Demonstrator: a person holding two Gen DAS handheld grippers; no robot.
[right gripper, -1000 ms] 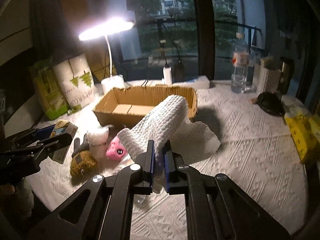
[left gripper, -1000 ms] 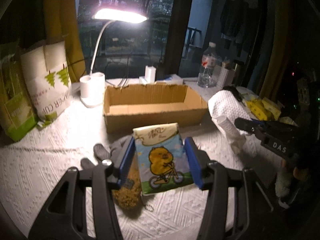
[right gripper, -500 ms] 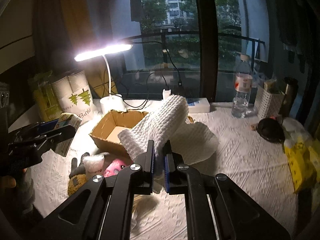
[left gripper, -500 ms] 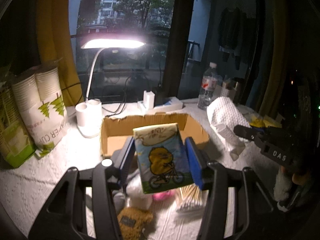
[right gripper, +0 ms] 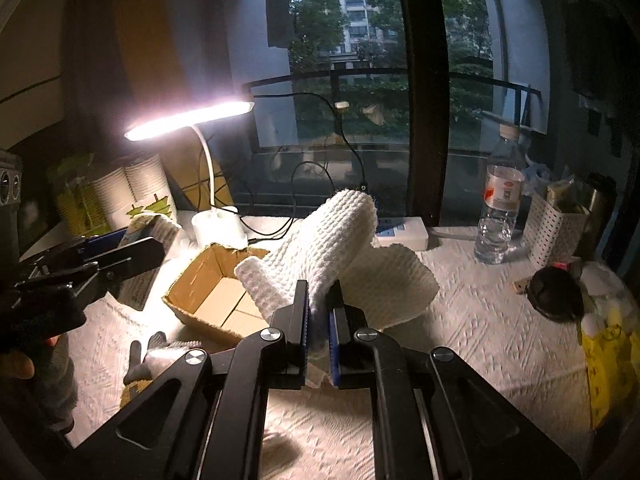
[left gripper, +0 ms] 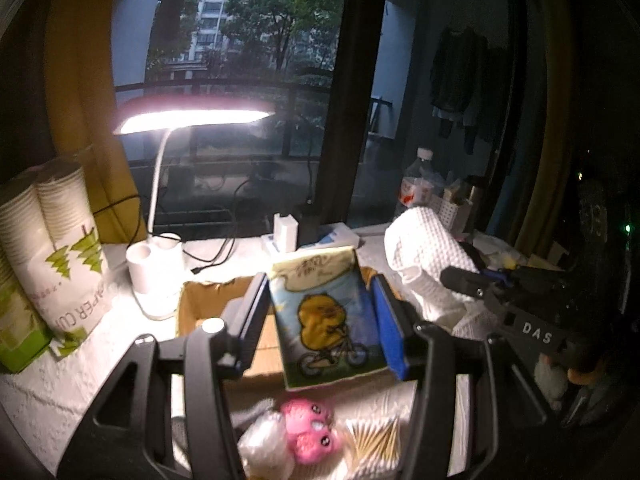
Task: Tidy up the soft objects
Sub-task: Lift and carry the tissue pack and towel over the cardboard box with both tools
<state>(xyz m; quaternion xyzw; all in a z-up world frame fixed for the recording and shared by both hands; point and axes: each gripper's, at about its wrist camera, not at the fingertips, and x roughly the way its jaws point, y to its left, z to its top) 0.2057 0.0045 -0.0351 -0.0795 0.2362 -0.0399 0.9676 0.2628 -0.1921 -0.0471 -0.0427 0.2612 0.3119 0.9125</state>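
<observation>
Left wrist view. The table (left gripper: 60, 380) is covered with a white embossed cloth and stands against a dark window with a balcony rail, trees and an apartment block beyond. A lit desk lamp (left gripper: 192, 116) rises from a white base at the rear left. A sleeve of paper cups (left gripper: 60, 248) leans at the left edge, and a water bottle (left gripper: 418, 188) stands at the back right. The left gripper (left gripper: 320, 312) has its jaws clamped on a tissue pack (left gripper: 326, 316) printed with a yellow duck on a bicycle; the pack is held upright in the air over the cardboard box (left gripper: 200, 308). Only this view shows what lies below the gripper on the cloth: a pink plush toy (left gripper: 310, 430), a bag of cotton swabs (left gripper: 376, 440) just beside it, and a clear-wrapped white bundle (left gripper: 264, 448) on its other side. The white waffle towel (left gripper: 424, 256) appears at the right, held by the other tool.

Right wrist view. The right gripper (right gripper: 318, 316) has its jaws together on the waffle towel (right gripper: 332, 248), which is raised off the table and drapes to the right. This view alone shows the box interior (right gripper: 224, 300): bare cardboard where visible, the near part hidden by the towel. It also shows a white perforated holder (right gripper: 554, 224), a dark round object (right gripper: 554, 294) and a yellow bag (right gripper: 608, 364) at the right. The left gripper (right gripper: 132, 252) with its pack is at the left, beside the box.
</observation>
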